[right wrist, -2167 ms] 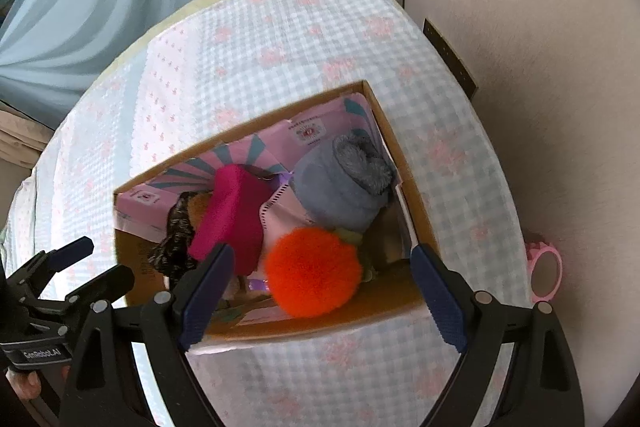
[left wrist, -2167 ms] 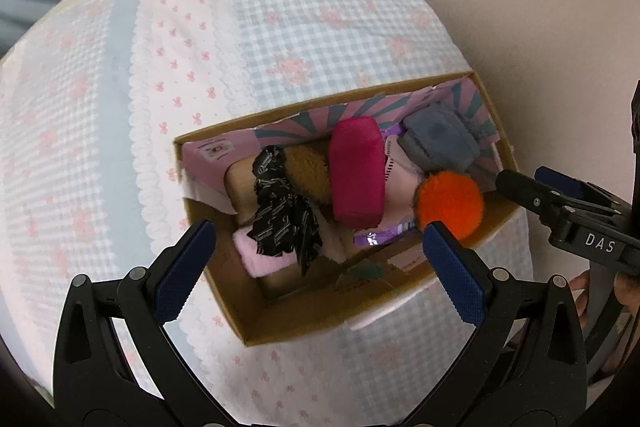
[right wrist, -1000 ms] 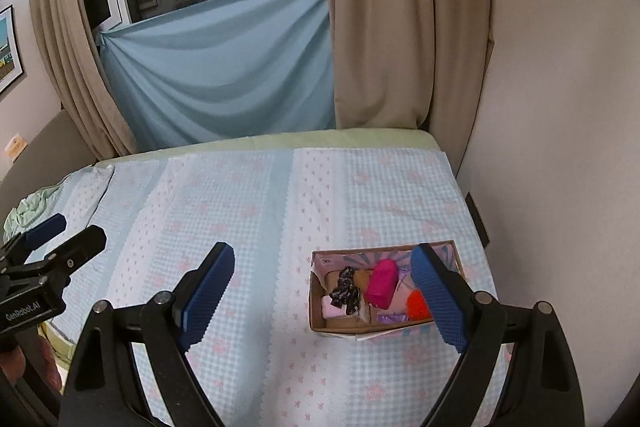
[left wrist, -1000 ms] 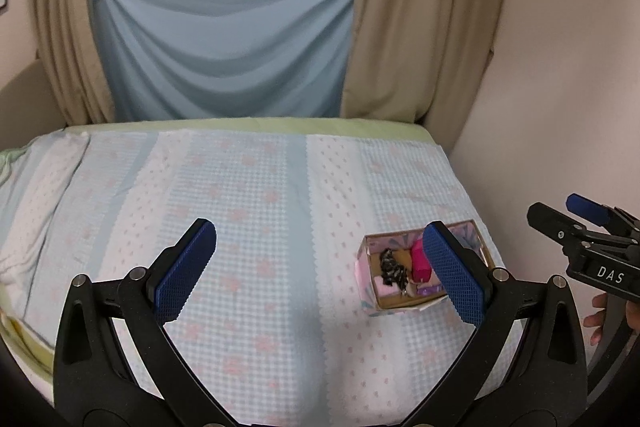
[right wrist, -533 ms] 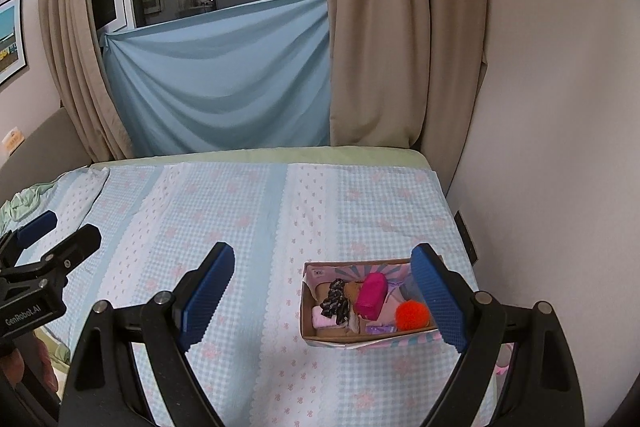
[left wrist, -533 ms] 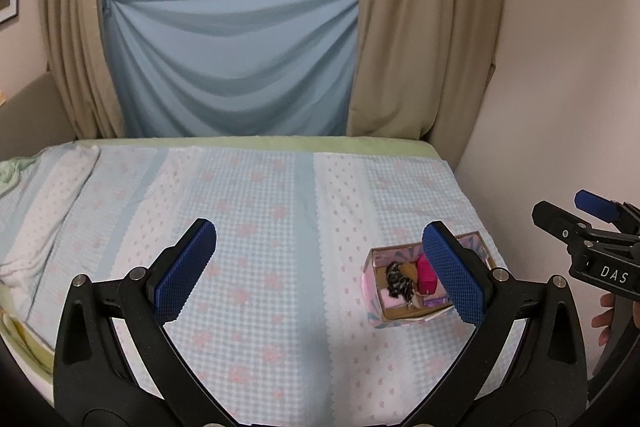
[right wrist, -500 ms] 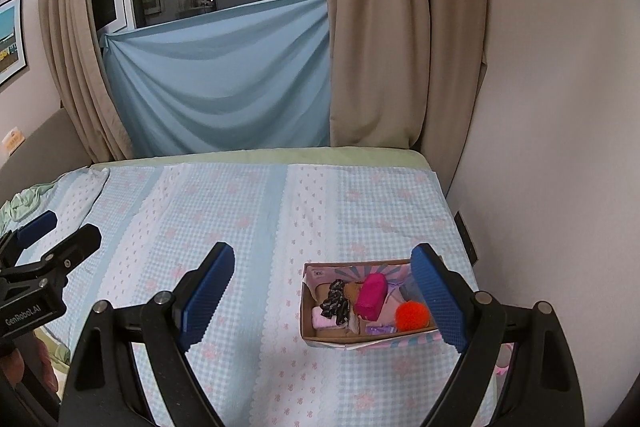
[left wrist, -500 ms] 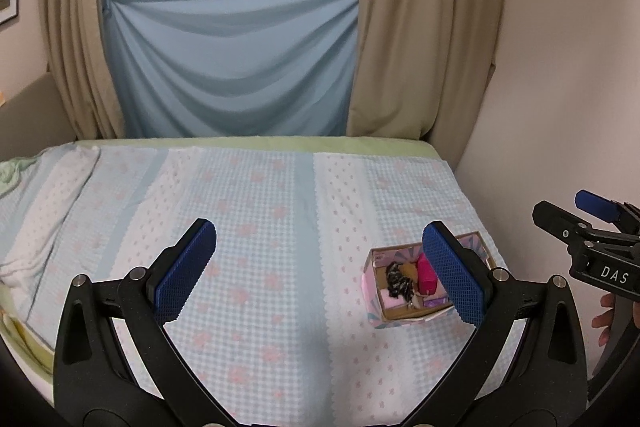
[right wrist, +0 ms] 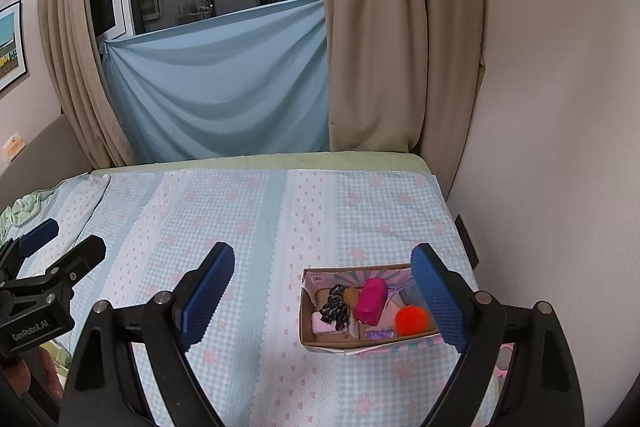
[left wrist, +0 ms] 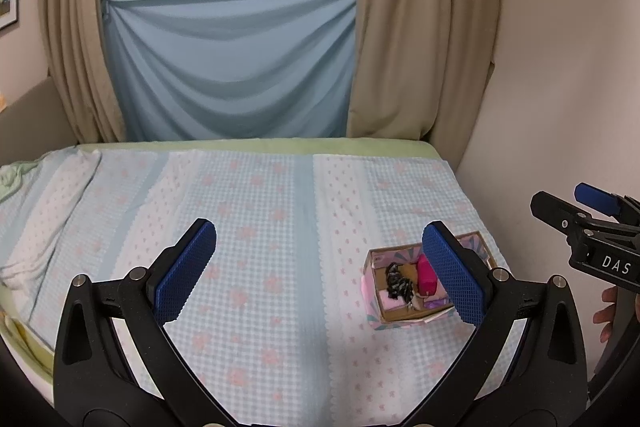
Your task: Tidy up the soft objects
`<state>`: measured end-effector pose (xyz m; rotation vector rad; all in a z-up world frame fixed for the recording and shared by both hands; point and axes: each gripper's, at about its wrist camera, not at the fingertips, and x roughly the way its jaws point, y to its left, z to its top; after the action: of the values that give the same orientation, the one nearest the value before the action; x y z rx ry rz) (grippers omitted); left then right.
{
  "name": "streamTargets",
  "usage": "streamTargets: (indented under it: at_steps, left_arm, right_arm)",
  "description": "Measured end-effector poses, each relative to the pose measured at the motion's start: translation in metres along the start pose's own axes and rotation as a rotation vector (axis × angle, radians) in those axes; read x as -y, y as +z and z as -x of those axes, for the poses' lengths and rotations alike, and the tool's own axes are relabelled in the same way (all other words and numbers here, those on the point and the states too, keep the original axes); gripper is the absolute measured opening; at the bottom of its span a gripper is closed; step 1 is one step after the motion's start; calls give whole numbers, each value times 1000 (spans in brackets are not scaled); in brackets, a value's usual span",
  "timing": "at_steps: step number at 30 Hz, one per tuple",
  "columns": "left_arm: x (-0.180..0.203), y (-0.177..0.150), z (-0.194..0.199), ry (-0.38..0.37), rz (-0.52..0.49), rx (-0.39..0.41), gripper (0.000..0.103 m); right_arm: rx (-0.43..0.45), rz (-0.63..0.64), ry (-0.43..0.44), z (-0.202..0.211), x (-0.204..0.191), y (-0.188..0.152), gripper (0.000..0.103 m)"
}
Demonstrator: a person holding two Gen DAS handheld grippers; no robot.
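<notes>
A small cardboard box sits on the bed near its right edge. Inside lie a magenta pouch, an orange pom-pom, a black patterned cloth, a pale pink item and a grey-blue bundle partly hidden behind my right pad. My left gripper hangs open and empty, well back from the box. My right gripper is also open and empty, held back above the bed. Each gripper shows at the other view's edge: the right gripper and the left gripper.
The bed carries a pale blue checked sheet with pink flowers. A wall runs close along its right side. Beige curtains and a blue drape hang behind. Rumpled green bedding lies at the left.
Both views have pulled far back from the box, which filled the frames two seconds ago and is now small. Over the last half second the views barely shift.
</notes>
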<state>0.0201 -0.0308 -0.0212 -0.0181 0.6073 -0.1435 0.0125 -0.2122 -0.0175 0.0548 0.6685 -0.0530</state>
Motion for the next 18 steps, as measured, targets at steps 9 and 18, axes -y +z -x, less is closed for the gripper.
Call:
streamTargets:
  at_steps: [9,18]
  left_arm:
    - [0,-1,3,5,5,20,103]
    - [0,-2,7,6,7,54,103]
  right_arm:
    - [2,12,4,-1,0,1,88]
    - [11,20,4,-3,0,4,88]
